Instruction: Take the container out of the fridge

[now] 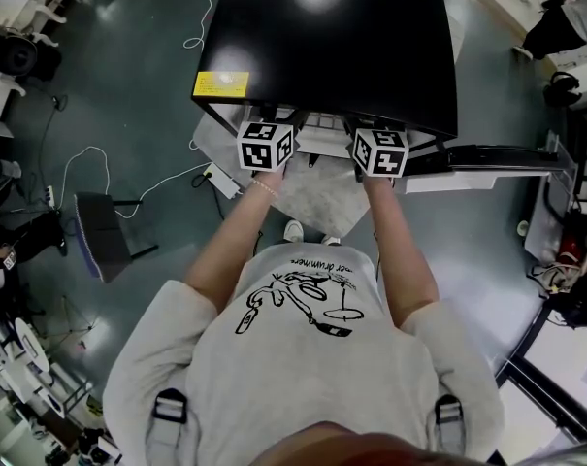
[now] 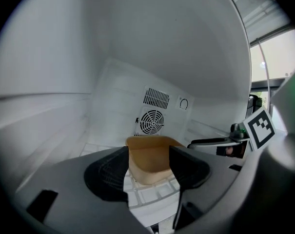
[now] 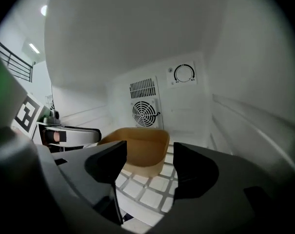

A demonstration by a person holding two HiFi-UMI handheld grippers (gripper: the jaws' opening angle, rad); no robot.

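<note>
**Both grippers lined up on the container, nothing gripped yet**

You're standing at the open fridge (image 1: 332, 37) and holding both tools inside its white cavity. The tan container (image 2: 148, 172) is sitting on the wire shelf (image 3: 147, 194), in front of the fan grille (image 3: 145, 112) on the back wall. Your left gripper (image 2: 148, 155) is showing its jaws spread wide, with the container framed in the gap beyond them, and the pads aren't pressing on it. Your right gripper (image 3: 150, 152) is doing the same, wide and empty, looking at the container from the other side.

I'm reading this as the approach, just before the grasp. Next you're looking at easing forward until the jaws straddle a wall or rim, closing firmly, then lifting clear of the shelf and drawing it out level.
</note>
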